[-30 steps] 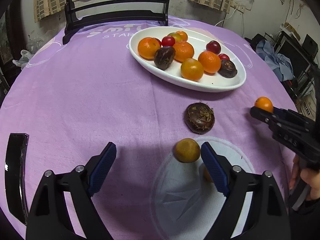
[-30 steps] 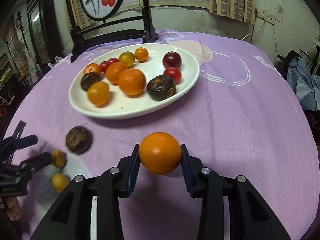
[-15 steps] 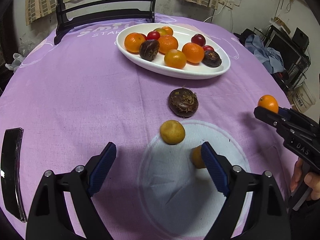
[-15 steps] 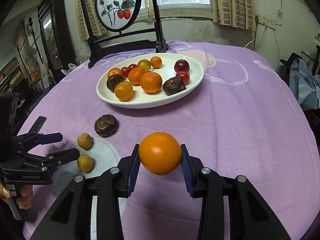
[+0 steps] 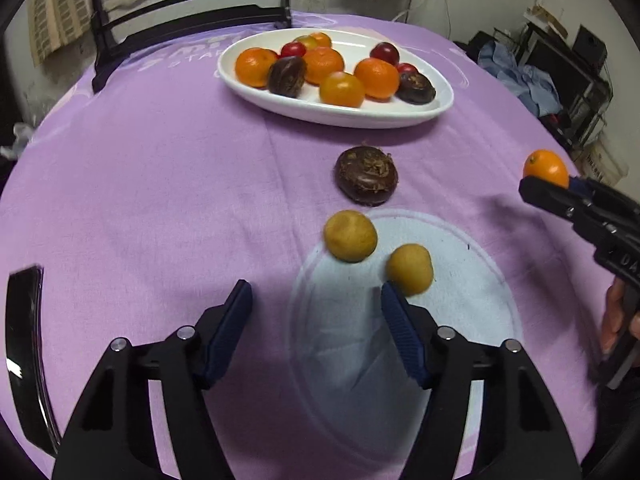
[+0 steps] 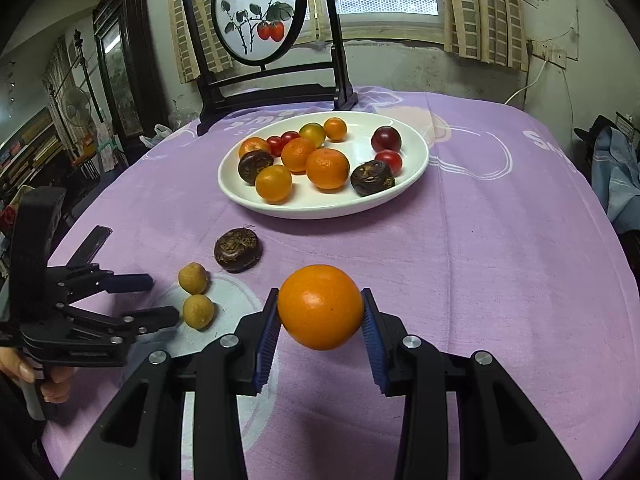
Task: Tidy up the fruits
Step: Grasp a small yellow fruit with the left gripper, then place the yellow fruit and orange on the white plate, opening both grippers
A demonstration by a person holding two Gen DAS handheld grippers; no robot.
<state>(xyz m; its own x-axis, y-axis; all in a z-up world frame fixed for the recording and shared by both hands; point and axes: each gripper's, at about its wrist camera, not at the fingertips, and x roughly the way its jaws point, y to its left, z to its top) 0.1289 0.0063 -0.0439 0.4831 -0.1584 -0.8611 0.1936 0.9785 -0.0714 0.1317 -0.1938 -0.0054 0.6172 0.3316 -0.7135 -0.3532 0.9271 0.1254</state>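
My right gripper (image 6: 320, 312) is shut on an orange (image 6: 320, 306) and holds it above the purple tablecloth; it also shows in the left wrist view (image 5: 546, 168). My left gripper (image 5: 316, 300) is open and empty, just short of two small yellow fruits (image 5: 350, 236) (image 5: 410, 268) on a pale round print. A dark brown fruit (image 5: 366, 180) lies beyond them. A white oval plate (image 6: 412, 172) farther back holds several oranges, dark fruits and red fruits.
A dark wooden screen with a round painted panel (image 6: 260, 12) stands at the table's far edge. A black object (image 5: 24, 352) lies at the left of the left gripper. Clothes (image 6: 616, 176) lie off the table's right side.
My right gripper has risen and tilted up with the orange in it. My left gripper has pulled back and shifted left, so both yellow fruits now lie ahead of its fingers.
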